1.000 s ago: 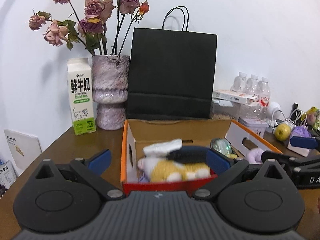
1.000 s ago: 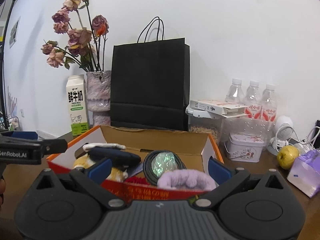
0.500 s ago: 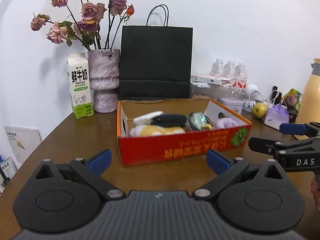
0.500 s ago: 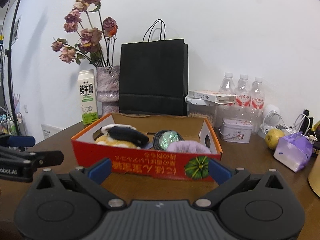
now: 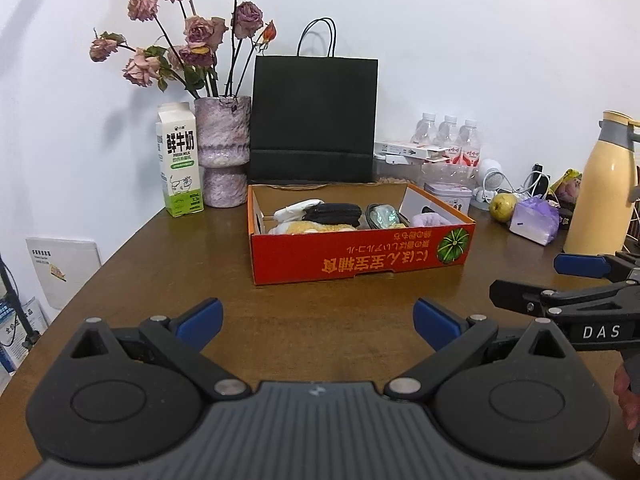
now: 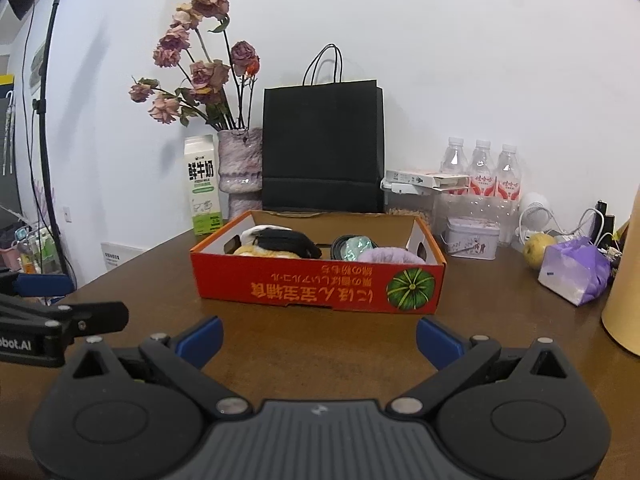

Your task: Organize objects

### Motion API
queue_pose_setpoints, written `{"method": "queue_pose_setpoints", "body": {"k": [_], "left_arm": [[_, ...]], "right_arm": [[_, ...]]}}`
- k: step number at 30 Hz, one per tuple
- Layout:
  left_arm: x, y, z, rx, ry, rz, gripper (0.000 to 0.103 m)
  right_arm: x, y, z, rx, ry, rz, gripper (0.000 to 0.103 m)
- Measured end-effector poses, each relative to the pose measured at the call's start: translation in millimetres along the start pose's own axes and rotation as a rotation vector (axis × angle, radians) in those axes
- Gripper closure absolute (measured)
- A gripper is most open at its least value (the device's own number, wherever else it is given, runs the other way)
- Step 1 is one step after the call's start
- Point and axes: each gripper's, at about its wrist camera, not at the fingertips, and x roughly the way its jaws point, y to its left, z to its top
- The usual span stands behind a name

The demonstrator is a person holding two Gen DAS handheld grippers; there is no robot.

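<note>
A red cardboard box (image 5: pixel 360 258) (image 6: pixel 316 286) sits in the middle of the brown table. Inside it lie a yellow-and-white plush toy (image 5: pixel 304 227), a black pouch (image 5: pixel 332 213) (image 6: pixel 286 242), a coiled black cable around a shiny green item (image 5: pixel 383 216) (image 6: pixel 354 246) and a lilac fluffy item (image 5: pixel 432 220) (image 6: pixel 390 256). My left gripper (image 5: pixel 318 320) stands open over bare table, well short of the box. My right gripper (image 6: pixel 320 334) is open too, just in front of the box. Each gripper shows at the edge of the other's view.
Behind the box stand a black paper bag (image 5: pixel 314 120), a vase of dried roses (image 5: pixel 222 156) and a milk carton (image 5: pixel 180 160). At the right are water bottles (image 6: pixel 484 172), a tin (image 6: pixel 472 238), an apple (image 6: pixel 538 250), a purple pouch (image 6: pixel 574 272) and a yellow flask (image 5: pixel 600 196).
Both grippers have pulled back from over the box toward the near table edge. The box looks smaller and its red front face is in full view. Both stay open.
</note>
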Motion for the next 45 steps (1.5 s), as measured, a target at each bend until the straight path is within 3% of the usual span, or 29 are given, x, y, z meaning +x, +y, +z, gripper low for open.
{"method": "queue_pose_setpoints", "body": {"k": [18,45], "left_arm": [[-25.4,0.8,-11.0,-0.015,0.003,0.007,0.000],[-22.3,4.0,-13.6,-0.036,0.021,0.015,0.000]], "right_arm": [[-32.3,3.6,-5.1,-0.001,-0.014,-0.007,0.000],[-40.3,7.0,-6.7,0.000,-0.014,-0.006,0.000]]}}
